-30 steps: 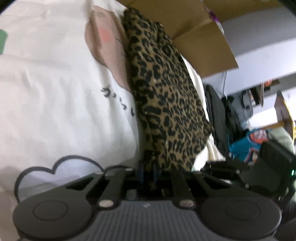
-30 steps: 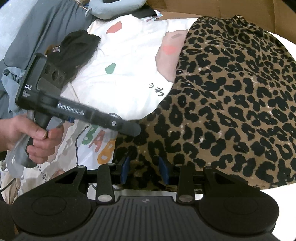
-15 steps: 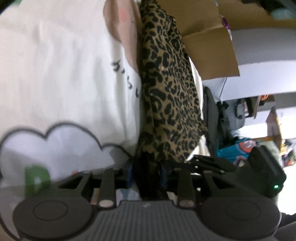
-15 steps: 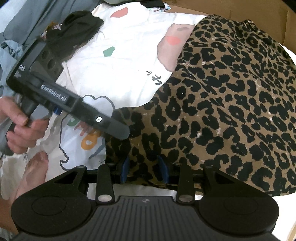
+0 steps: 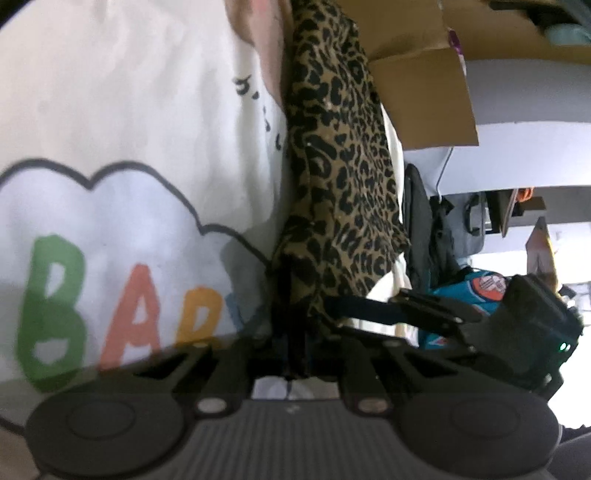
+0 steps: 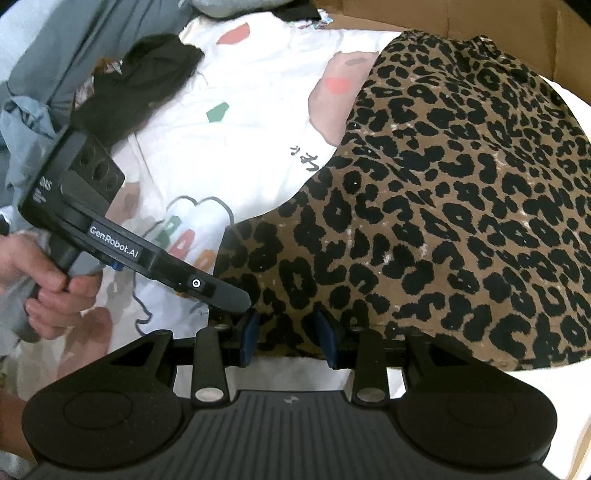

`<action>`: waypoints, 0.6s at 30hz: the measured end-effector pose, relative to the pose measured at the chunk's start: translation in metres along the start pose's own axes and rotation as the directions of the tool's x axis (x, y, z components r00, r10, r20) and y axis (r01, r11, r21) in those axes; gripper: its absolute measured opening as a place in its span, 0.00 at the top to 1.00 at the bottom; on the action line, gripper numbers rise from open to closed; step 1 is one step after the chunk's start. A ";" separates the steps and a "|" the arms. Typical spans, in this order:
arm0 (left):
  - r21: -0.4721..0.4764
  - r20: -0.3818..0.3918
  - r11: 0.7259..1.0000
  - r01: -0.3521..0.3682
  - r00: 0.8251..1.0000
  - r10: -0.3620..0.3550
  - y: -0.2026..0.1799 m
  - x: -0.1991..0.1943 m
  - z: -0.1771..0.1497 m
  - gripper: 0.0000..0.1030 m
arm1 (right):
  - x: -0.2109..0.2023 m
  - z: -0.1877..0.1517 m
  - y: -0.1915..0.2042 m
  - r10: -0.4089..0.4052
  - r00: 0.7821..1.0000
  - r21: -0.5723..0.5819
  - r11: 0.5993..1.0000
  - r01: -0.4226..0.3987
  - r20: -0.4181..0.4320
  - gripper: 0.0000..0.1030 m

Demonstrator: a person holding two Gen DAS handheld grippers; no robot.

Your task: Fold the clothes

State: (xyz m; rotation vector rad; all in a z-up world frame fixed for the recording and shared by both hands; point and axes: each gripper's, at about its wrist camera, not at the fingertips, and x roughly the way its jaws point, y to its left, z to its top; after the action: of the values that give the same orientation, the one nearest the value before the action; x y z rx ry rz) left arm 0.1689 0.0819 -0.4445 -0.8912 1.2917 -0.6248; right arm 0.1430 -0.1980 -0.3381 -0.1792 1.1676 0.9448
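A leopard-print garment (image 6: 436, 221) lies spread over a white printed sheet (image 6: 251, 110). In the left wrist view the garment (image 5: 340, 155) rises edge-on from my left gripper (image 5: 295, 354), which is shut on its near corner. My right gripper (image 6: 288, 332) sits at the garment's near hem with its blue pads (image 6: 248, 332) apart and the cloth edge between them. The left gripper also shows in the right wrist view (image 6: 236, 299), held by a hand, its tip at the garment's left corner right beside my right gripper.
A black cloth (image 6: 147, 81) and grey-blue clothes (image 6: 44, 55) are piled at the left. Cardboard box walls (image 6: 461, 18) stand behind the garment. The right gripper's body (image 5: 517, 317) shows in the left wrist view, with bags (image 5: 436, 229) beyond.
Both grippers have drawn the garment's near edge toward me across the sheet. The left gripper has come in closer to the right gripper. The BAB lettering has come into the left view.
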 end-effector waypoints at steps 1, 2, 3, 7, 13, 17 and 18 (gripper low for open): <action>-0.014 0.002 1.000 0.009 1.000 -0.009 0.000 0.001 -0.001 0.93 | -0.003 -0.001 -0.001 0.003 1.000 0.008 1.000 -0.003 0.004 0.60; -0.025 -0.002 1.000 0.018 1.000 -0.018 0.000 0.002 -0.002 0.91 | -0.005 -0.002 -0.002 0.003 1.000 0.015 1.000 -0.003 0.007 0.60; -0.035 -0.007 0.999 0.019 1.000 -0.019 0.000 0.003 -0.002 0.90 | -0.006 -0.003 -0.004 0.003 1.000 0.022 1.000 -0.003 0.008 0.60; -0.062 -0.010 0.998 0.027 1.000 -0.027 0.001 0.011 -0.003 0.75 | -0.011 -0.007 -0.016 -0.005 1.000 0.068 0.998 0.003 0.023 0.60; -0.083 0.006 0.993 0.078 0.997 -0.077 0.002 0.023 -0.008 0.64 | -0.037 -0.013 -0.055 -0.064 0.993 0.219 0.975 0.040 0.103 0.60; -0.087 0.011 0.992 0.087 0.996 -0.086 0.003 0.025 -0.009 0.71 | -0.053 -0.018 -0.086 -0.134 0.981 0.309 0.947 0.084 0.143 0.60; -0.083 0.009 0.993 0.084 0.996 -0.084 0.005 0.023 -0.010 0.73 | -0.056 -0.019 -0.094 -0.156 0.976 0.330 0.939 0.100 0.150 0.60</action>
State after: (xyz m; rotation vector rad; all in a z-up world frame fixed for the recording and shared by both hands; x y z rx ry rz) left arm 0.1637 0.0634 -0.4611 -1.0198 1.2885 -0.6377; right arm 0.1924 -0.2976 -0.3304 0.0885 1.1162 0.6300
